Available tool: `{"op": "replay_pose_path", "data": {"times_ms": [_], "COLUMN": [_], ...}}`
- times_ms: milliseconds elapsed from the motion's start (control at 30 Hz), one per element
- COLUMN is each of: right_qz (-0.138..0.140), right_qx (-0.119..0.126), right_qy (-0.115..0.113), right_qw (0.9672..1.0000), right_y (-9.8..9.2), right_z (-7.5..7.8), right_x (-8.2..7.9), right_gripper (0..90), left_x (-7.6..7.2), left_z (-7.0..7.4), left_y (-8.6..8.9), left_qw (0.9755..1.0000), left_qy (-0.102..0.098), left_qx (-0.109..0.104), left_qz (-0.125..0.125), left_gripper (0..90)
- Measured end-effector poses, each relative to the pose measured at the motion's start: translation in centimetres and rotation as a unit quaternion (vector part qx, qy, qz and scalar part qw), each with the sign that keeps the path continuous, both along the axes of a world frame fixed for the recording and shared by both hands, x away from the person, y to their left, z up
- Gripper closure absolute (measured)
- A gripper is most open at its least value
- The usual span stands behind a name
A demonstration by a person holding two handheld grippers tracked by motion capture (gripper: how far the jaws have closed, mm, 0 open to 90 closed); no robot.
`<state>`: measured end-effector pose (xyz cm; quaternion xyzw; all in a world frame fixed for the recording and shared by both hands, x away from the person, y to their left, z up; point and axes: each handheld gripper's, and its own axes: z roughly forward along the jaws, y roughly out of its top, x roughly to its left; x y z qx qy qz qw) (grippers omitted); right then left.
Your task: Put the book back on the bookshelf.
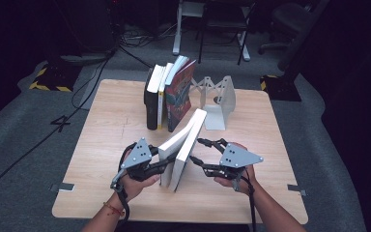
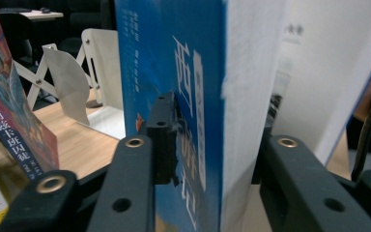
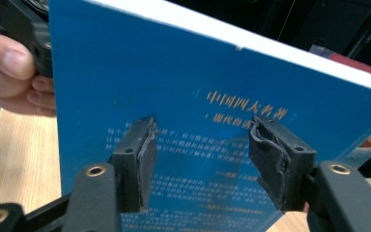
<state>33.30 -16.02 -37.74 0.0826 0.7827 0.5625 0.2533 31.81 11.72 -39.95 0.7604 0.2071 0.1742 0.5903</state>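
Two books (image 1: 181,150) stand on edge in the middle of the wooden table (image 1: 111,121), leaning together at the top. My left gripper (image 1: 168,165) straddles the near end of one. In the left gripper view its jaws sit loosely either side of a blue-covered book (image 2: 174,72), so my left gripper (image 2: 217,140) is open around it. My right gripper (image 1: 200,153) is open on the right of the pair. Its jaws (image 3: 200,150) point at the flat blue cover (image 3: 174,72) with nothing between them.
A row of upright books (image 1: 166,94) stands at the back of the table, a colourful cover (image 2: 9,96) outermost. A white folding bookend (image 1: 220,104) sits just right of the row. A hand (image 3: 14,72) shows beyond the blue book. Chairs and cables lie behind the table.
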Motion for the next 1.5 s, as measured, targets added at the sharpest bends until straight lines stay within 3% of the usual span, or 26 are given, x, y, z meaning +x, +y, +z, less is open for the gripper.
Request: {"op": "replay_pose_path", "data": {"times_ms": [167,400,500,733,867,1033,1100,1200,1300,1367,1500], "right_qz": [0.0,-0.002,-0.002,-0.001,0.006,0.004,0.001,-0.003,-0.005,-0.012,-0.028], "right_qx": [-0.002,-0.008,-0.01,-0.024,-0.034,-0.034,-0.036,-0.037,-0.036,-0.041,-0.035], "right_qy": [0.014,0.023,0.023,0.032,0.039,0.05,0.052,0.06,0.064,0.061,0.065], "right_qw": [0.9999,0.9997,0.9997,0.9992,0.9987,0.9982,0.998,0.9975,0.9973,0.9972,0.9969], "right_y": [-0.2,-0.1,0.0,0.5,0.9,1.3,1.4,1.5,1.5,1.3,0.8], "right_z": [-0.7,-1.5,-1.7,-2.6,-3.3,-4.0,-4.2,-4.4,-4.5,-4.6,-4.6], "right_x": [0.1,0.3,0.3,0.5,0.5,0.6,0.8,1.0,1.2,1.4,2.0], "right_gripper": [41.6,40.1,39.6,39.0,38.7,36.1,35.0,34.2,33.6,33.5,33.9], "left_x": [-1.2,-2.5,-2.8,-3.2,-3.4,-3.3,-3.4,-3.5,-3.2,-3.0,-2.8], "left_z": [-0.7,-2.4,-3.0,-4.7,-5.3,-5.6,-5.7,-5.5,-5.2,-5.2,-5.2], "left_y": [0.1,0.5,0.7,-0.1,-1.2,-2.4,-2.7,-3.3,-3.4,-3.5,-3.3], "left_qw": [0.9982,0.9933,0.9923,0.9865,0.9865,0.9887,0.9899,0.989,0.9903,0.9911,0.9918], "left_qy": [-0.012,0.001,0.012,0.034,0.04,0.035,0.037,0.024,0.025,0.027,0.03], "left_qx": [0.059,0.115,0.123,0.16,0.159,0.141,0.126,0.125,0.104,0.092,0.089], "left_qz": [0.006,0.01,0.002,-0.004,0.0,0.039,0.054,0.076,0.089,0.092,0.087], "left_gripper": [60.4,53.7,52.6,38.9,31.0,28.1,28.4,28.7,31.9,34.4,39.5]}}
